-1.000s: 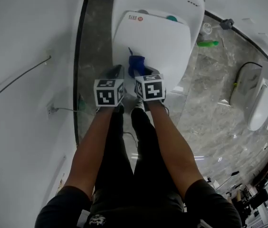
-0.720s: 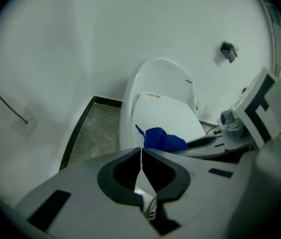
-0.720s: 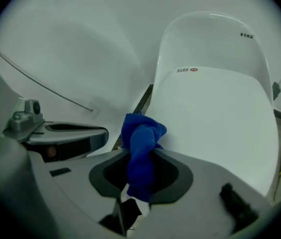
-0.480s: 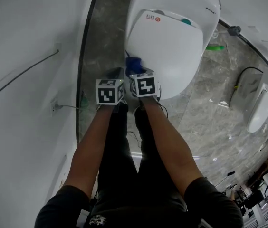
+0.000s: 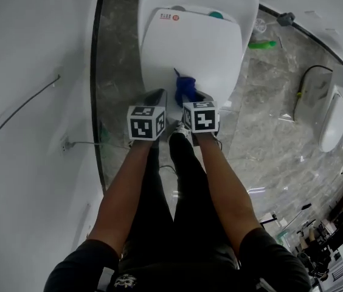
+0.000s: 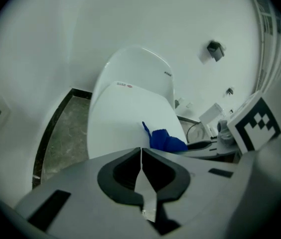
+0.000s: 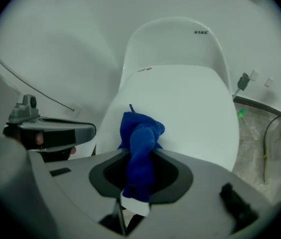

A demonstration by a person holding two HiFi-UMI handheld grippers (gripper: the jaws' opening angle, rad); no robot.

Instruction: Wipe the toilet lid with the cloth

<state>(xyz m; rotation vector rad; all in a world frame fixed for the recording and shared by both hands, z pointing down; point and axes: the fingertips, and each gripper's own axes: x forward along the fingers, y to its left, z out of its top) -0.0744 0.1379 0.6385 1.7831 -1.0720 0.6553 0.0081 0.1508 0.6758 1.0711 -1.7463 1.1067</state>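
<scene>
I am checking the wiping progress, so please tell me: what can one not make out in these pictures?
- Whether the blue cloth touches the toilet lid: right gripper view, the cloth itself covers that spot.
- Red label on the lid: too small to read, every view.
- Green thing on the floor: head view, too small to identify.

Looked like a bathroom: showed a white toilet [image 5: 191, 47] against a white wall [image 5: 25, 53], a grey marble floor [image 5: 263, 120], and a second toilet [image 5: 332, 125] off to the right.
</scene>
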